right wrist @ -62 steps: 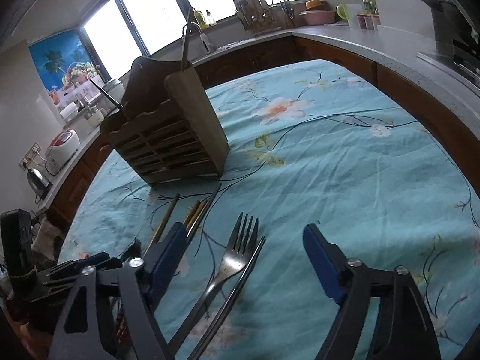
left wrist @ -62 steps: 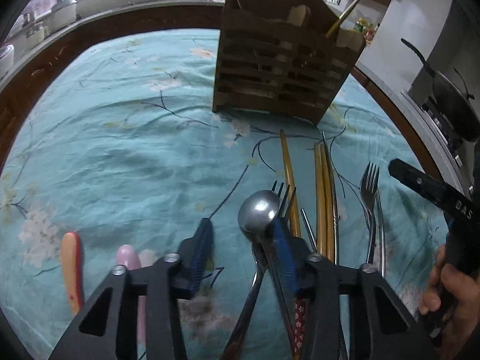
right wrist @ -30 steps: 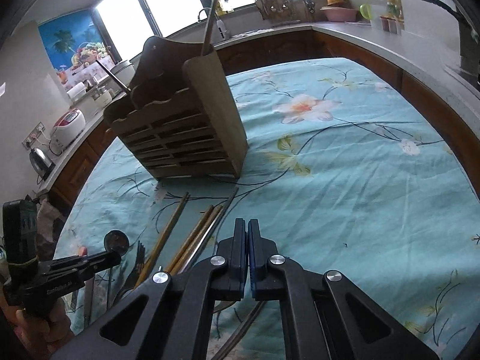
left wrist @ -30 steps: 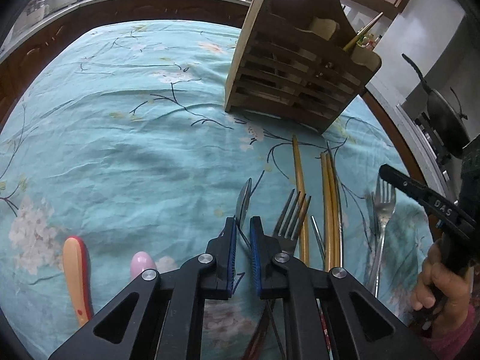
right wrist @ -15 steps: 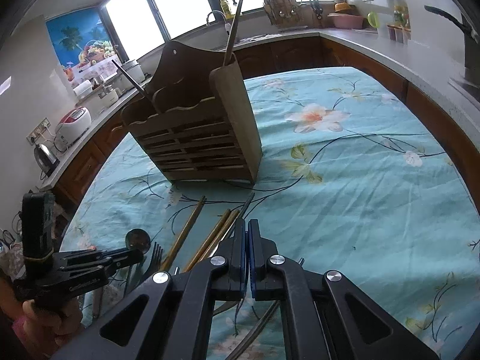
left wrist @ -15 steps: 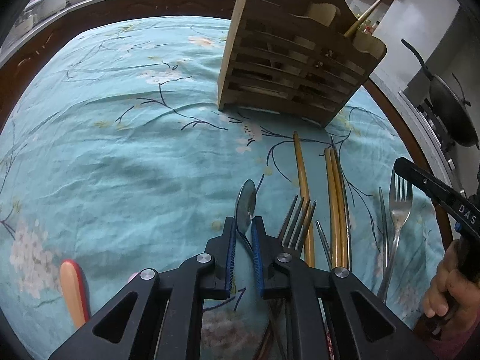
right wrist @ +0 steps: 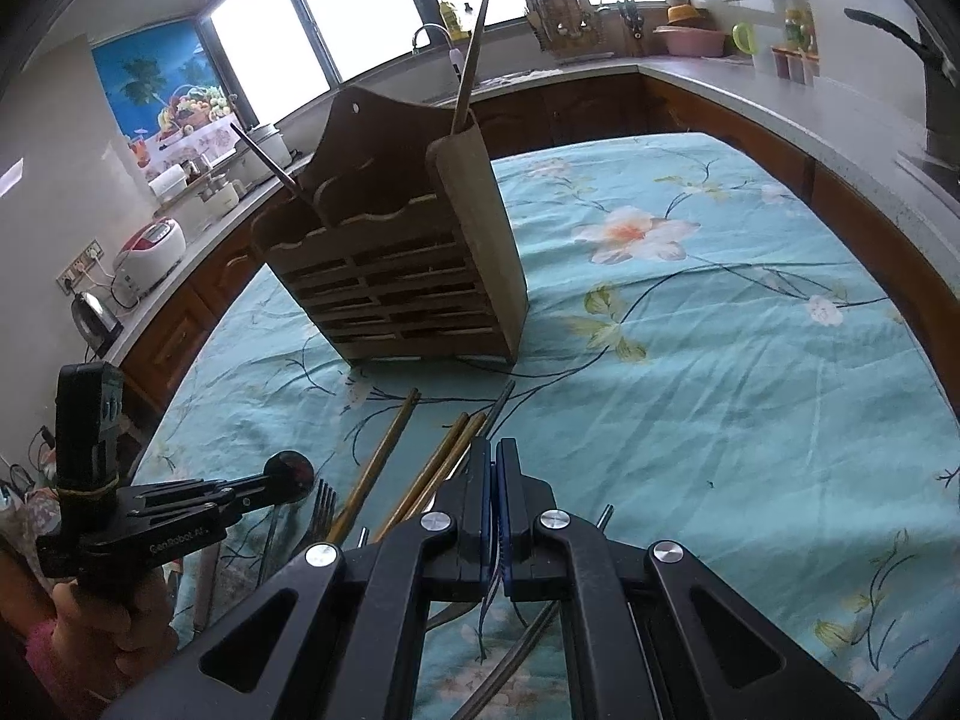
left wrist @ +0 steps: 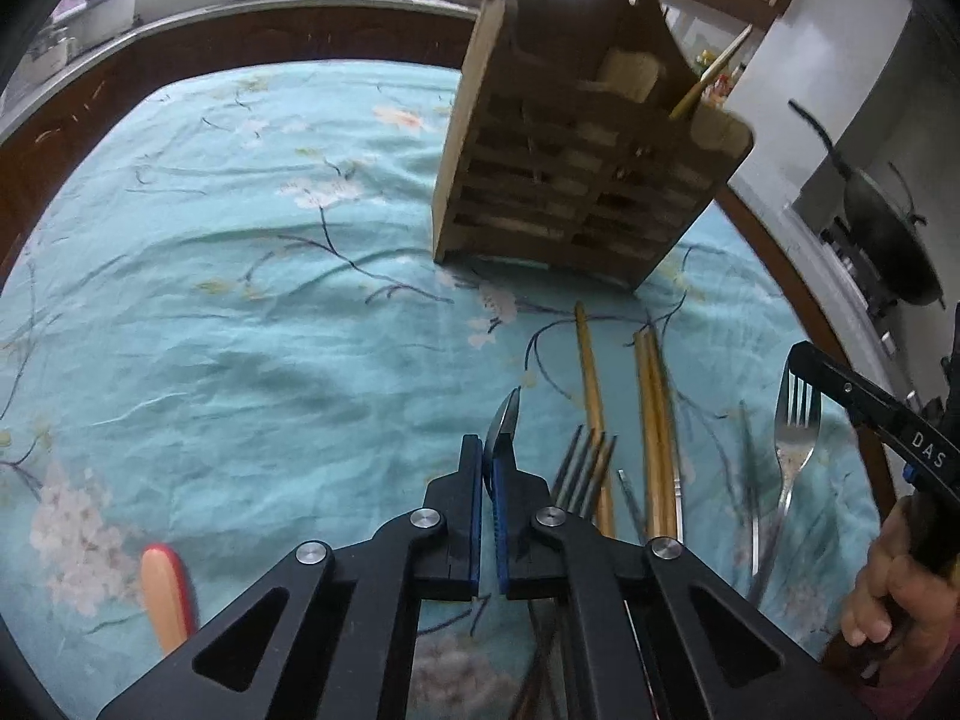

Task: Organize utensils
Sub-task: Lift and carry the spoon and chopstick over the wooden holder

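Note:
My left gripper (left wrist: 487,453) is shut on a metal spoon (left wrist: 503,420), its bowl edge-on above the teal cloth; it also shows in the right wrist view (right wrist: 288,471). My right gripper (right wrist: 495,456) is shut on a silver fork (left wrist: 795,420), held above the cloth at the right. The wooden utensil holder (left wrist: 576,180) stands ahead, with a few sticks in it; it also shows in the right wrist view (right wrist: 408,276). A second fork (left wrist: 585,468) and gold chopsticks (left wrist: 651,420) lie on the cloth between the grippers.
An orange-handled utensil (left wrist: 165,594) lies at the lower left of the cloth. A dark wok (left wrist: 888,240) sits on the stove to the right. Counters with appliances (right wrist: 147,252) ring the table (right wrist: 720,360).
Both grippers closed, the left on the spoon and the right on the fork, and lifted them off the cloth. Both have since moved closer to the holder.

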`<state>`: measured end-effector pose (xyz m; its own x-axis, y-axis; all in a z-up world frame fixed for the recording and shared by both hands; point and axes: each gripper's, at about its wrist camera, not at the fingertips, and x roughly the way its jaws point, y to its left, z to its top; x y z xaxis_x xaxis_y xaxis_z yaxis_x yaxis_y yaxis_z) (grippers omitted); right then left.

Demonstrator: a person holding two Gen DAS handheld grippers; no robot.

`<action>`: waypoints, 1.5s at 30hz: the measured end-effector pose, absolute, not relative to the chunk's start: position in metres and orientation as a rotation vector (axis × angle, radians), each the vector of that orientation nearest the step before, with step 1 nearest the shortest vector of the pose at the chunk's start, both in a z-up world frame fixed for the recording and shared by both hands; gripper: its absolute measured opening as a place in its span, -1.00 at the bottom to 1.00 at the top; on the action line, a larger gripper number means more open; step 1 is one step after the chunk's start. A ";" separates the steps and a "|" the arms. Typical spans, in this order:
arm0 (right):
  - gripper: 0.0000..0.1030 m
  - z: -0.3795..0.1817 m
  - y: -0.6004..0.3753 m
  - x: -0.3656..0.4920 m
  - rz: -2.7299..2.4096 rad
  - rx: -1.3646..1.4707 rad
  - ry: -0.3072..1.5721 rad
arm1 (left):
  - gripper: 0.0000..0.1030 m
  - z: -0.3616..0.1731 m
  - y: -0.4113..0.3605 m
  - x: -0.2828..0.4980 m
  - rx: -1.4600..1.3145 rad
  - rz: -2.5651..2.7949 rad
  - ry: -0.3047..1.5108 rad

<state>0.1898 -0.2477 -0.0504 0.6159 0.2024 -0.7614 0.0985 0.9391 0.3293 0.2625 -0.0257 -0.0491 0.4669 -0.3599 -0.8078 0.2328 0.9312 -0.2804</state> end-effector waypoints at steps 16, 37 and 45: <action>-0.96 0.029 -0.238 0.170 0.040 0.255 0.693 | -0.97 0.045 0.026 0.185 -0.239 -0.262 0.710; -0.96 0.078 -0.240 0.190 0.005 0.175 0.529 | -0.96 0.099 0.021 0.205 -0.249 -0.228 0.505; -0.96 0.092 -0.255 0.216 -0.024 0.171 0.477 | -0.96 0.106 0.014 0.246 -0.251 -0.202 0.434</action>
